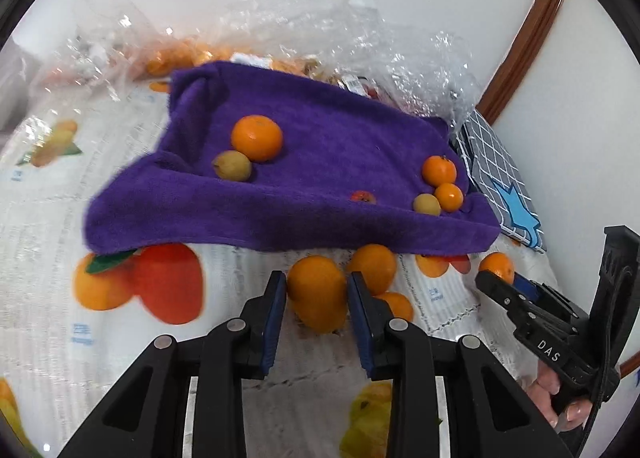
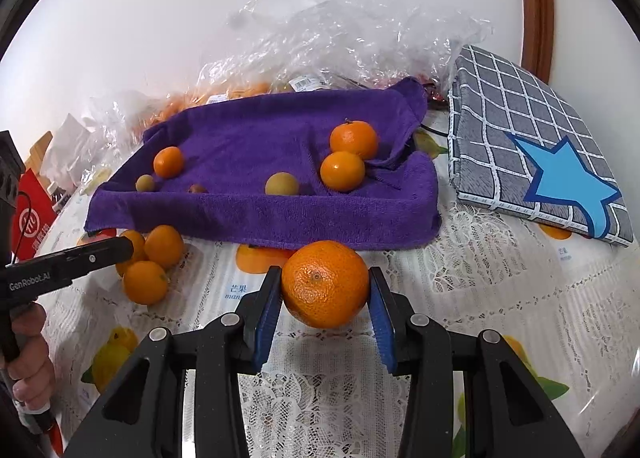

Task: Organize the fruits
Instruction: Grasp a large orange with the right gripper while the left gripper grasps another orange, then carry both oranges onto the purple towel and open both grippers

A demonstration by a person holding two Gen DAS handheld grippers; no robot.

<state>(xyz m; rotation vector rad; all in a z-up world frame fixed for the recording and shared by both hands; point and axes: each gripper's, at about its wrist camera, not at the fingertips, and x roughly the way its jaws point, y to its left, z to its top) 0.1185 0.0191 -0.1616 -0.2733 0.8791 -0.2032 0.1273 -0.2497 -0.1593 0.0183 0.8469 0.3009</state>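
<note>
Fruit is partly sorted, as we read it. On the purple towel [image 2: 260,162] we count 6 pieces: 3 oranges, 2 yellow-green round fruits and 1 small reddish one half hidden behind the towel's front fold.

Our right hand-held gripper [image 2: 325,290] is clamped on a large orange [image 2: 325,284], both blue pads pressed to its sides, just in front of the towel's near edge at 6 o'clock of it. We judge this one is on its way to join the others.

At 8 o'clock of the towel in the right wrist view, a cluster of 3 oranges [image 2: 150,262] lies on the surface [image 2: 460,278]. Our left hand-held gripper [image 1: 317,294] reaches there; its jaws stand narrow around one orange [image 1: 318,292] of that cluster, and the pads seem to touch its sides, though we cannot tell for sure that it is gripped or lifted.

So we reckon 4 oranges are left to place. More fruit shows inside the clear plastic bags [image 2: 340,30] behind the towel at 12 o'clock; whether that belongs to the job we cannot say.
</note>
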